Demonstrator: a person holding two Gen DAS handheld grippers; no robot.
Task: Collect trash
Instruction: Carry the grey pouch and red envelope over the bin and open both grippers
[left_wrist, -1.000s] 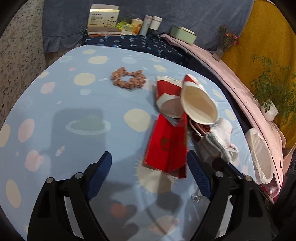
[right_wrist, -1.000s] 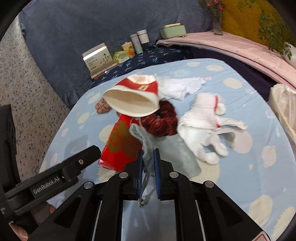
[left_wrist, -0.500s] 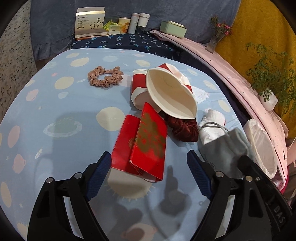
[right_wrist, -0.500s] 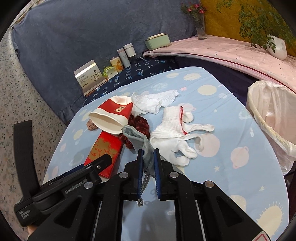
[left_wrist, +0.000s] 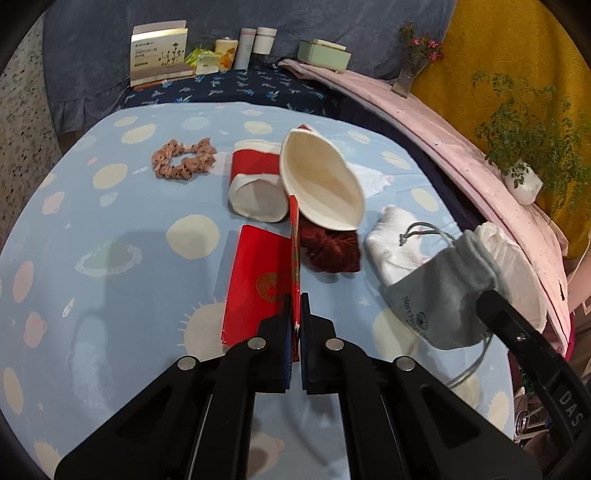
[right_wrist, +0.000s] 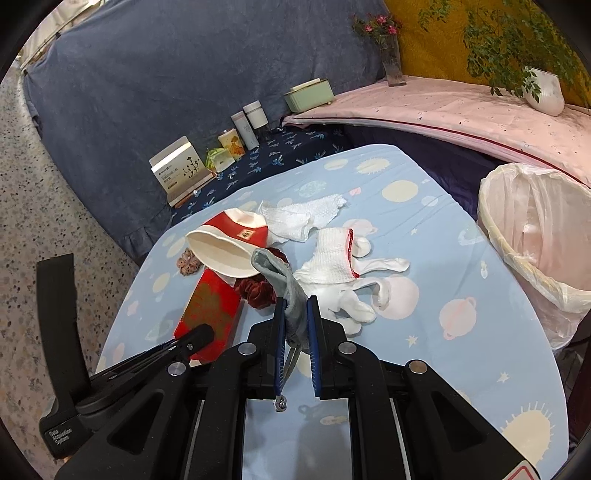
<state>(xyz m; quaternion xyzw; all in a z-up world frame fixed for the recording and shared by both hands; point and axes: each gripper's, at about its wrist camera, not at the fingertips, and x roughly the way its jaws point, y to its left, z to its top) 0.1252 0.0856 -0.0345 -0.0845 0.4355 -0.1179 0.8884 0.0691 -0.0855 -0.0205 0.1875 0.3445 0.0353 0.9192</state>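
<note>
On the left of the blue tablecloth (left_wrist: 110, 229), printed with pale dots and planets, we see a pink dotted scrunchie (left_wrist: 183, 163) lying alone. To its right two squashed red-and-white paper cups lie touching: a flattened one (left_wrist: 255, 184) with its mouth toward us, and a wider one (left_wrist: 321, 184) leaning over it. Just below them, a flat red envelope (left_wrist: 255, 280) with a gold emblem lies on the cloth. Our left gripper (left_wrist: 295, 306) has its jaws pressed together, pinching the near edge of a second red envelope (left_wrist: 294, 236), which stands on edge and reaches up to the cups. A dark red velvet scrunchie (left_wrist: 328, 251) sits just right of that envelope, partly under the wider cup.

Further right lie white cotton work gloves (right_wrist: 343, 266) with a red-trimmed cuff, and behind them a crumpled white paper towel (right_wrist: 303, 218). Our right gripper (right_wrist: 295, 314) pinches a grey drawstring pouch (right_wrist: 286, 291) between its blue pads (right_wrist: 279, 332), jaws closed on the cloth, with the cord hanging down between them. In the left wrist view the same pouch (left_wrist: 443, 291) hangs above the table's right side, off the cloth.

At the far right, beside the table edge, stands a trash bin (right_wrist: 535, 229) lined with a pale plastic bag, its mouth open.
</note>
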